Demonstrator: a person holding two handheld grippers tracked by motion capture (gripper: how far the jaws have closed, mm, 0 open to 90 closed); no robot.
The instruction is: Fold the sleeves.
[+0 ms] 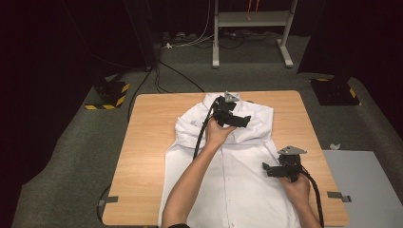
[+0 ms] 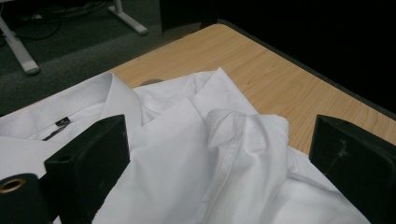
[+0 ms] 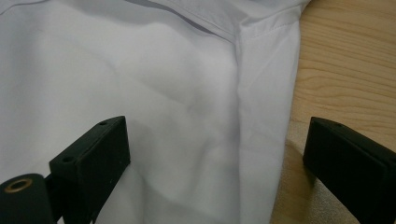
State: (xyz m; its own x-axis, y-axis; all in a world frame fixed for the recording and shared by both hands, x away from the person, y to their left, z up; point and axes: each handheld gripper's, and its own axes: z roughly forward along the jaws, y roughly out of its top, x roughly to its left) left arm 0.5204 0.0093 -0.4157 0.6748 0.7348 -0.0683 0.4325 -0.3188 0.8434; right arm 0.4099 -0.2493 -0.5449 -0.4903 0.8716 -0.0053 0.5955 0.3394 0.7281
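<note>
**One white shirt part-folded, both claws spread above it**

One white shirt [image 1: 228, 161] is laid on the wooden table [image 1: 147, 142], collar at the far edge and hem hanging toward the person's side. Its sleeves have been gathered across the chest, where a folded cuff [image 2: 243, 135] is seen bunched just beside the collar [image 2: 93, 100]. The folding is judged to be in its early stage: the sleeves are brought in, the body not yet doubled over.

The left claw [image 1: 234, 118] is held above the upper chest with its jaws wide apart and nothing between them. The right claw [image 1: 280, 169] is poised over the shirt's right side seam [image 3: 240, 116], near the table edge, its jaws likewise spread and empty.

For the next move, a grip on cloth is called for. The bunched sleeve would need to be flattened or pinched by the left claw, and the side edge taken by the right, without dragging the layers beneath out of line.
</note>
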